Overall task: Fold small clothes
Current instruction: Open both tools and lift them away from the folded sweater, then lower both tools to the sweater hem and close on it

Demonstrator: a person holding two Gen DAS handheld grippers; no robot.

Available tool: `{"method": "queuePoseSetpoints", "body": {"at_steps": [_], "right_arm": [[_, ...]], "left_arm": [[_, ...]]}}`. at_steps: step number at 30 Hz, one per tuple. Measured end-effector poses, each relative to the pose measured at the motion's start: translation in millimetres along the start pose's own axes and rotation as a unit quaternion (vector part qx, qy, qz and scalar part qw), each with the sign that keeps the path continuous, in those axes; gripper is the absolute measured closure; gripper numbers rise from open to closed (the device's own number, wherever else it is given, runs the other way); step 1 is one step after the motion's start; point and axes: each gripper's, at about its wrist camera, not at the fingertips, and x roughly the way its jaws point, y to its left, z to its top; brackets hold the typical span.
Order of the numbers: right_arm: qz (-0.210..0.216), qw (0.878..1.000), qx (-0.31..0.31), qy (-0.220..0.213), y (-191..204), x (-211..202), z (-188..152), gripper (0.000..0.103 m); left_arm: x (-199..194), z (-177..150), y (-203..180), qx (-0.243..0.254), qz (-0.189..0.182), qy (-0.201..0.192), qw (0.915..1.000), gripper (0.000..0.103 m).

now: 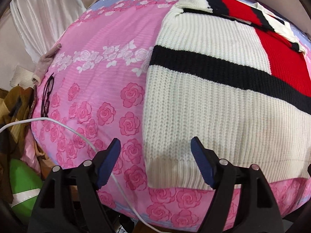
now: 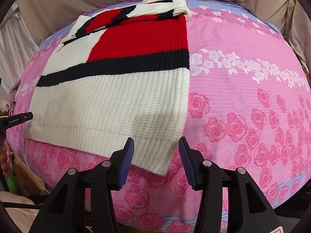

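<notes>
A knit sweater (image 1: 213, 101), white with a black stripe and a red block, lies flat on a pink rose-print bedspread (image 1: 97, 89), sleeves folded across its far end. My left gripper (image 1: 155, 149) is open and empty, hovering at the sweater's near left hem corner. In the right wrist view the sweater (image 2: 116, 101) spreads left of centre on the bedspread (image 2: 243, 106). My right gripper (image 2: 156, 147) is open and empty, its jaws on either side of the sweater's near right hem corner. The left gripper's tip (image 2: 21, 117) shows at the left edge.
Dark-framed glasses (image 1: 47, 95) and a beige sock (image 1: 45, 62) lie near the bed's left edge. A white cable (image 1: 81, 134) crosses the bedspread's near left corner. Brown clothes (image 1: 13, 106) and a green object (image 1: 23, 182) lie beside the bed. White curtain (image 1: 42, 9) behind.
</notes>
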Motion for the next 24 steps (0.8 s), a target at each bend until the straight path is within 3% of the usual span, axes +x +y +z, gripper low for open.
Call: {"method": "queuePoseSetpoints", "body": {"at_steps": [3, 5, 9, 14, 24], "right_arm": [[-0.003, 1.0, 0.008, 0.0, 2.1, 2.9, -0.2, 0.051], [-0.004, 1.0, 0.018, 0.0, 1.3, 4.5, -0.3, 0.049], [-0.003, 0.999, 0.046, 0.005, -3.3, 8.6, -1.1, 0.048], [-0.006, 0.998, 0.061, 0.008, -7.5, 8.1, -5.1, 0.048], [0.0, 0.998, 0.059, 0.016, 0.6, 19.8, -3.4, 0.044]], "left_arm": [[8.9, -0.1, 5.6, -0.009, -0.011, 0.01, 0.9999, 0.028], [14.9, -1.1, 11.2, -0.014, -0.02, 0.018, 0.9995, 0.021], [17.7, -1.9, 31.3, -0.038, -0.085, 0.027, 0.9953, 0.02], [5.0, -13.0, 55.7, -0.043, -0.119, 0.023, 0.9917, 0.02], [25.6, -12.8, 47.4, -0.056, -0.126, 0.047, 0.9893, 0.021]]}}
